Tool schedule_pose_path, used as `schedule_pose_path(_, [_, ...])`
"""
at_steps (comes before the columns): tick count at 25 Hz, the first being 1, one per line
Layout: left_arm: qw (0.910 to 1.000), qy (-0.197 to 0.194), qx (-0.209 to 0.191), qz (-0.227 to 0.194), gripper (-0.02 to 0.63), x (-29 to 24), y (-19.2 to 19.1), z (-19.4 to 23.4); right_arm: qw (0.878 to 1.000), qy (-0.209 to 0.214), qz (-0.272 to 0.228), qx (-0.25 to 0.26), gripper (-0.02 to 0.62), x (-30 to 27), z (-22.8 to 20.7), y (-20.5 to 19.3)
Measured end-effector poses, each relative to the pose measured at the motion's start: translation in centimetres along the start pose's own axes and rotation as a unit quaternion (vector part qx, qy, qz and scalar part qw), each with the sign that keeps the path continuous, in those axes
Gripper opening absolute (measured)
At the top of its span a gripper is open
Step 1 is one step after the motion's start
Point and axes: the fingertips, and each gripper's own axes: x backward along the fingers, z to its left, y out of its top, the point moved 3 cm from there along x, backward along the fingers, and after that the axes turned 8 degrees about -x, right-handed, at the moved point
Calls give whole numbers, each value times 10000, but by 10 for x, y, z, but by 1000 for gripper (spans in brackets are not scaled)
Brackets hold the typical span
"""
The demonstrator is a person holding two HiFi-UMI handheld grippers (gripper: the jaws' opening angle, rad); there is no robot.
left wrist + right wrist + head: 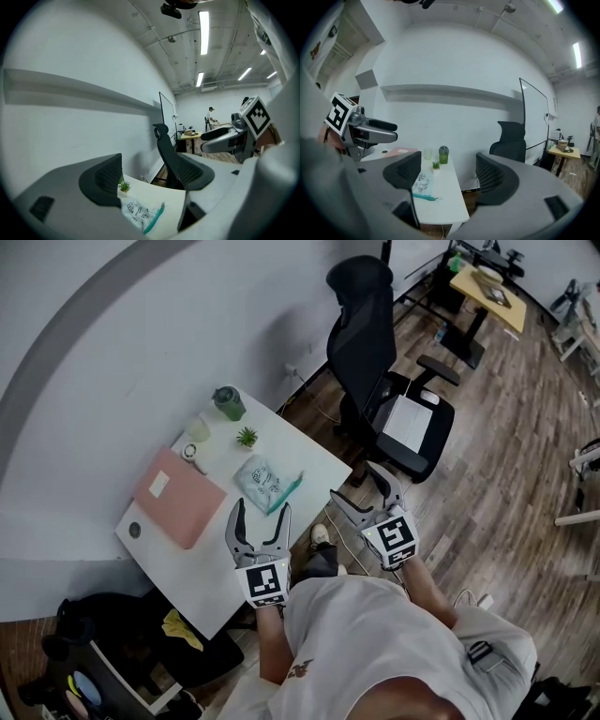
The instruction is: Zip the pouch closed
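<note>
A clear pouch (pixel 264 483) with printed figures and a teal zip edge lies flat on the white table (pixel 309 460), near its right front part. The pouch (pixel 140 214) shows low between the left jaws, and the pouch (pixel 420 185) lies by the right gripper's left jaw. My left gripper (pixel 262 516) hovers open just in front of the pouch, over the table's edge. My right gripper (pixel 367 491) is open too, held off the table's right corner above the floor. Neither holds anything.
On the table sit a pink folder (pixel 178 495), a green lidded cup (pixel 229 403), a small potted plant (pixel 247 437), a pale cup (pixel 198 430) and a small ring-shaped thing (pixel 188 452). A black office chair (pixel 384 381) stands right of the table. A black bag (pixel 112 624) lies on the floor.
</note>
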Motion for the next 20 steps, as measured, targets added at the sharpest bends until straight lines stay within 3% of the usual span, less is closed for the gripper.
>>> schedule_pose_path(10, [9995,-119,243,189,350,-67,-26,38,9992,122,351,161,345,-79,-22,1])
schedule_pose_path(20, [9946,-250,760,660,313,-102,-80,49,9917,577,1074,400,287,-145,-26,-35])
